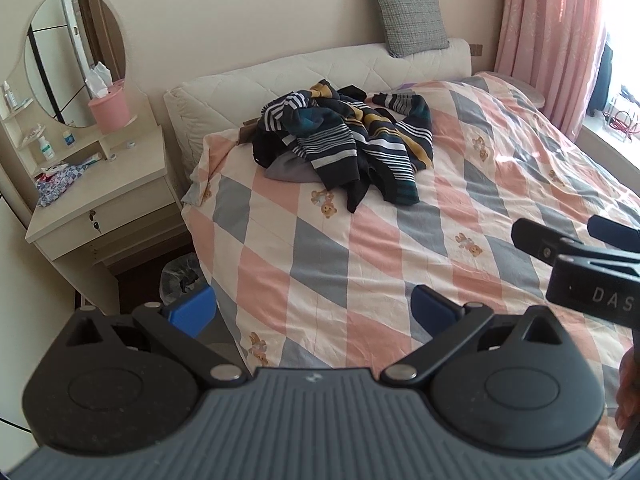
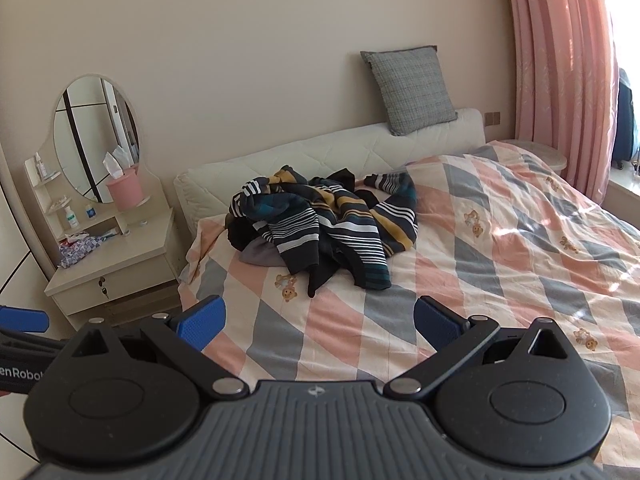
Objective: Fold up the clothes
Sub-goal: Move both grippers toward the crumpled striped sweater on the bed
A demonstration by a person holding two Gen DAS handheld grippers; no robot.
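A crumpled dark striped sweater (image 1: 348, 140) with white, yellow and teal bands lies in a heap near the head of the bed; it also shows in the right wrist view (image 2: 328, 224). A grey garment (image 1: 286, 170) sticks out from under it. My left gripper (image 1: 312, 310) is open and empty, low over the foot of the bed, well short of the heap. My right gripper (image 2: 316, 322) is open and empty, also short of the heap. The right gripper shows at the right edge of the left wrist view (image 1: 560, 232).
The bed has a pink, grey and cream diamond quilt (image 1: 400, 248). A grey cushion (image 1: 412, 14) leans on the headboard. A dressing table (image 1: 100, 184) with mirror and pink tissue holder stands left. A bin (image 1: 180, 280) sits beside the bed. Pink curtains (image 1: 552, 32) hang at right.
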